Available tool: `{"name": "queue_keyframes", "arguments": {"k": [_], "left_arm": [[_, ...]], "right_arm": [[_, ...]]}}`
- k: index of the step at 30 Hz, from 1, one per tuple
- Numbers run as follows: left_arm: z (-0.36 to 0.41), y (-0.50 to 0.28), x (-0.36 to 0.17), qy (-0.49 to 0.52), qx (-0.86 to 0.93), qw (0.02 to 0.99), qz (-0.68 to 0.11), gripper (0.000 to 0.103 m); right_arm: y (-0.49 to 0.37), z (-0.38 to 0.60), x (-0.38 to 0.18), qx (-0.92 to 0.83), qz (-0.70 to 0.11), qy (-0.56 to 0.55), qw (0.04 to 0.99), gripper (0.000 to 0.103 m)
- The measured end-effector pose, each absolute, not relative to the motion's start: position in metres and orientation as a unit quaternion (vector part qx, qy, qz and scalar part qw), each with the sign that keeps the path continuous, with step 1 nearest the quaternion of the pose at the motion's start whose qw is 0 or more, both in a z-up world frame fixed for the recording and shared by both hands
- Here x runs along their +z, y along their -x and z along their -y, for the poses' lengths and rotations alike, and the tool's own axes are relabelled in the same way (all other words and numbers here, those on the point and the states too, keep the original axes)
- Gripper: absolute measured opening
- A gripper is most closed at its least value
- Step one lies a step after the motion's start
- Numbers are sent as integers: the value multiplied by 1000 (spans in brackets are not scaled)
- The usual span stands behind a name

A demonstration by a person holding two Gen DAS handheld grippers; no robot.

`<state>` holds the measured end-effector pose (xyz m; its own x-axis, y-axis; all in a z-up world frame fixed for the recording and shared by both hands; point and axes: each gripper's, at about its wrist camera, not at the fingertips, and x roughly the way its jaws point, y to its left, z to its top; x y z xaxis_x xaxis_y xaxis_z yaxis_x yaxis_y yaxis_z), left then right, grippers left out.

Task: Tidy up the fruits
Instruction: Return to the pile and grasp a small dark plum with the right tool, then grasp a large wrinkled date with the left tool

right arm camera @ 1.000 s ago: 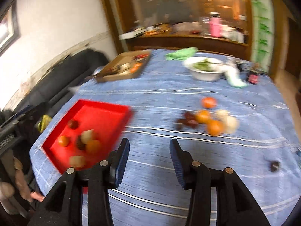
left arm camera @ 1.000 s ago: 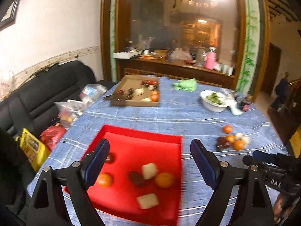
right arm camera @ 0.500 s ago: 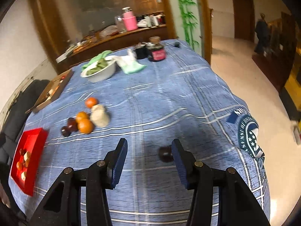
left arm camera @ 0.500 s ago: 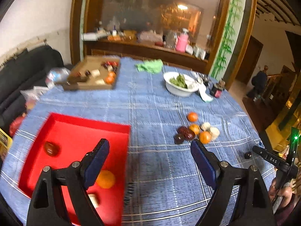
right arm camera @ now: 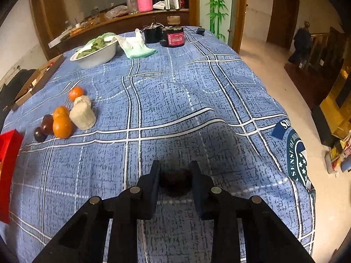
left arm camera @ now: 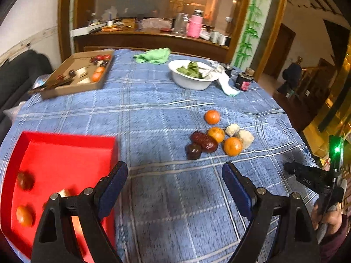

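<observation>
A red tray [left arm camera: 65,151] lies at the table's near left with several fruits in it, an orange [left arm camera: 23,215] among them. A pile of oranges [left arm camera: 232,146], dark plums [left arm camera: 194,151] and pale lumps [left arm camera: 245,139] sits mid-table; it also shows in the right wrist view [right arm camera: 62,127]. My left gripper [left arm camera: 175,185] is open and empty above the cloth, right of the tray. My right gripper [right arm camera: 175,175] is shut on a dark plum [right arm camera: 175,180] near the table's right edge.
A cardboard box [left arm camera: 76,76] with fruit sits far left. A white bowl of greens [left arm camera: 190,74], a green cloth [left arm camera: 153,55] and a dark jar [left arm camera: 243,82] stand at the back. The table edge drops to the floor [right arm camera: 274,65] on the right.
My right gripper has lowered over the lone dark plum and closed on it. My left gripper has swung right, off the tray toward the fruit pile.
</observation>
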<state>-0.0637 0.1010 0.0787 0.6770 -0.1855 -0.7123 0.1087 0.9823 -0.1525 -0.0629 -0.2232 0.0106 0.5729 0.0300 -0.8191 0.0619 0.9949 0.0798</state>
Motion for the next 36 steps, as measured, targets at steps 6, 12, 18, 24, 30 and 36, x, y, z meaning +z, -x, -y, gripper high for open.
{"name": "queue_keyframes", "arguments": {"k": [6, 12, 18, 24, 30, 36], "left_arm": [[-80, 21, 63, 44, -103, 903, -414, 87], [-38, -24, 39, -48, -142, 886, -440, 87], [-17, -37, 11, -126, -155, 870, -451, 73], [-22, -30, 26, -85, -165, 878, -441, 51], [-44, 11, 64, -42, -162, 901, -401, 51], [-106, 58, 93, 35, -126, 922, -365, 51]], "right_arm": [[60, 214, 25, 33, -442, -84, 892, 27], [43, 196, 31, 124, -409, -156, 890, 27], [38, 195, 17, 153, -421, -189, 874, 27], [35, 198, 13, 169, -427, -204, 864, 27], [35, 208, 9, 210, -424, -266, 840, 27], [34, 208, 5, 252, -429, -331, 802, 27]]}}
